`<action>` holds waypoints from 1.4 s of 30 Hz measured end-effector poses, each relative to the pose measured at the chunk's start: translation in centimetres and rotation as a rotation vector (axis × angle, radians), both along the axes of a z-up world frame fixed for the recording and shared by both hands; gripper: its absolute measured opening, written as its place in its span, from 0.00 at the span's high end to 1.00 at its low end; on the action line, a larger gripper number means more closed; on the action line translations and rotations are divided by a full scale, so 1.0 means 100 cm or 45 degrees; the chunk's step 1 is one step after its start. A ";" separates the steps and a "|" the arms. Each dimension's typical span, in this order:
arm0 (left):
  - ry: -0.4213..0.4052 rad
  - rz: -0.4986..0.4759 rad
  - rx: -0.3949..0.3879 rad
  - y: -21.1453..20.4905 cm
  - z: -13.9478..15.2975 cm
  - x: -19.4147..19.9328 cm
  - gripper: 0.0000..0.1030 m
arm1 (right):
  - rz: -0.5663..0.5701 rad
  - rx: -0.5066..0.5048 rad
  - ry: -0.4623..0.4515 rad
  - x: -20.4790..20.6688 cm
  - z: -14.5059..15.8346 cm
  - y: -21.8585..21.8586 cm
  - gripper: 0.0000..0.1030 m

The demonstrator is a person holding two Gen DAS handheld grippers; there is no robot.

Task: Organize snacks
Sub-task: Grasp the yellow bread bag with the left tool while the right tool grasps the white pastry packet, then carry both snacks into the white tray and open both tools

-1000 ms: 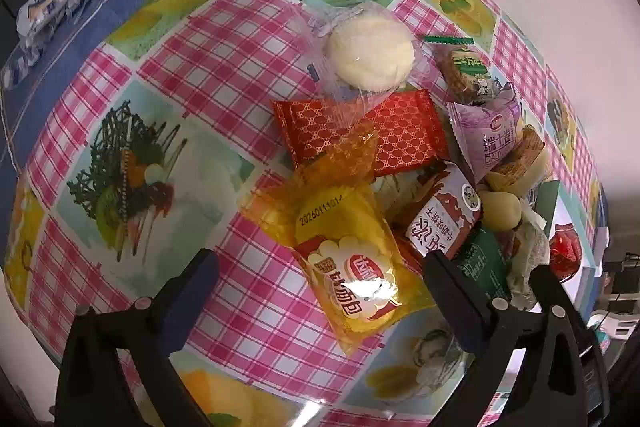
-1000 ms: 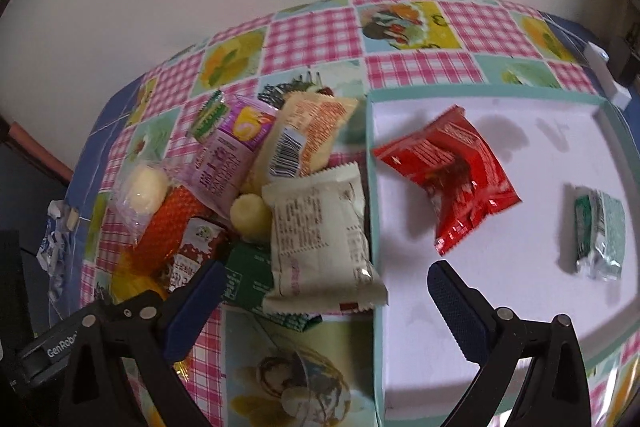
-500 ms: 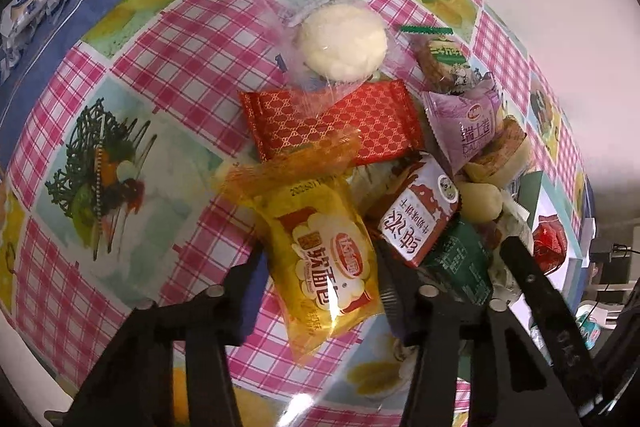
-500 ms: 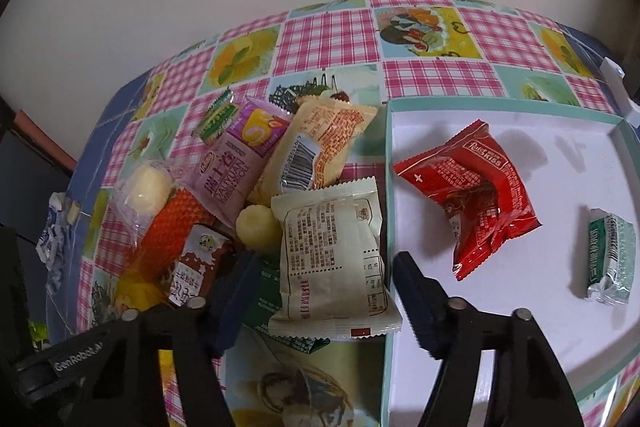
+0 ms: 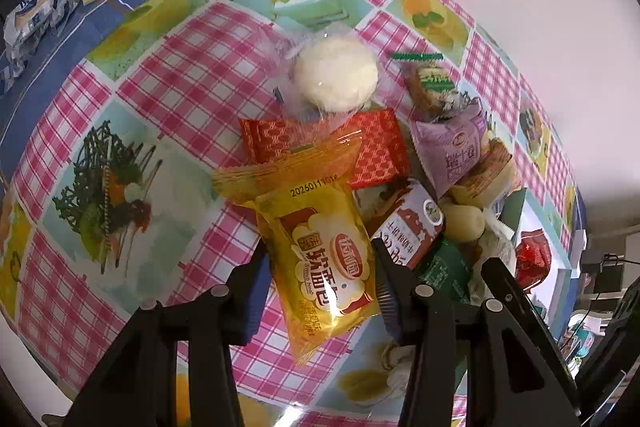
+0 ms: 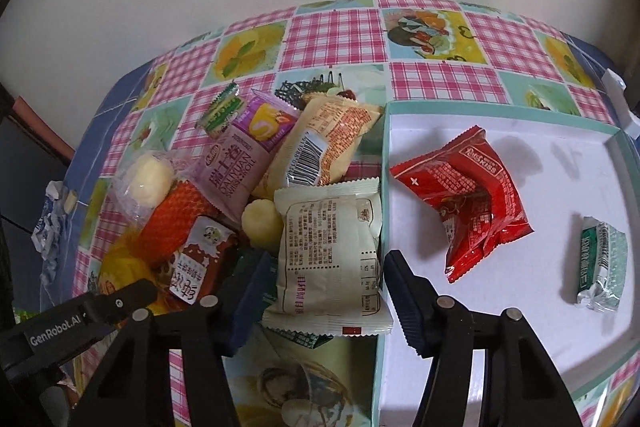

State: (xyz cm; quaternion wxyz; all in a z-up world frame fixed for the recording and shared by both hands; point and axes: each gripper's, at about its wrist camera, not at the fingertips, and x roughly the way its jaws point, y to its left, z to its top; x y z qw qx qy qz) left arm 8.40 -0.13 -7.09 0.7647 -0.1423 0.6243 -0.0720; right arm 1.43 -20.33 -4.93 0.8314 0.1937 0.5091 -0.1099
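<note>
On the chequered tablecloth lies a pile of snacks. My left gripper [image 5: 320, 267] has its pads pressed on the sides of a yellow bread packet [image 5: 324, 251] at the near edge of the pile, its jaws still closing. Behind it lie a red patterned packet [image 5: 372, 147], a wrapped white bun [image 5: 336, 73] and a purple packet [image 5: 452, 151]. My right gripper [image 6: 324, 267] straddles a cream packet [image 6: 328, 247] that leans on the tray's left rim. Its jaws are closing, the pads just beside the packet's edges. The white tray [image 6: 520, 307] holds a red packet [image 6: 476, 203] and a green one [image 6: 600, 263].
A crumpled blue-and-white wrapper [image 5: 40, 7] lies on the blue cloth at the far left. A white wall runs close behind the table. A brown packet [image 5: 408, 227] and a pale round sweet [image 6: 260, 223] sit between the two grippers, which work side by side.
Both grippers have closed in from wide open. The left one now pinches the yellow packet, which has tilted slightly. The right one's fingers have drawn in around the cream packet.
</note>
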 end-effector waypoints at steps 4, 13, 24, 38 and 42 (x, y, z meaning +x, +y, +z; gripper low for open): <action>-0.012 -0.001 -0.013 0.002 0.004 0.001 0.52 | 0.018 0.011 -0.012 0.001 0.002 0.003 0.40; -0.028 -0.006 -0.012 0.000 0.005 0.006 0.52 | 0.062 0.020 0.013 0.007 -0.004 0.013 0.40; -0.048 -0.041 0.043 -0.011 0.002 0.016 0.52 | 0.038 0.003 0.036 0.014 -0.014 0.011 0.43; -0.070 -0.067 0.013 -0.016 0.008 0.017 0.57 | 0.011 0.009 0.005 0.010 -0.004 0.006 0.45; -0.097 -0.067 -0.002 -0.015 0.016 0.016 0.57 | 0.002 0.018 -0.030 0.006 0.006 0.005 0.45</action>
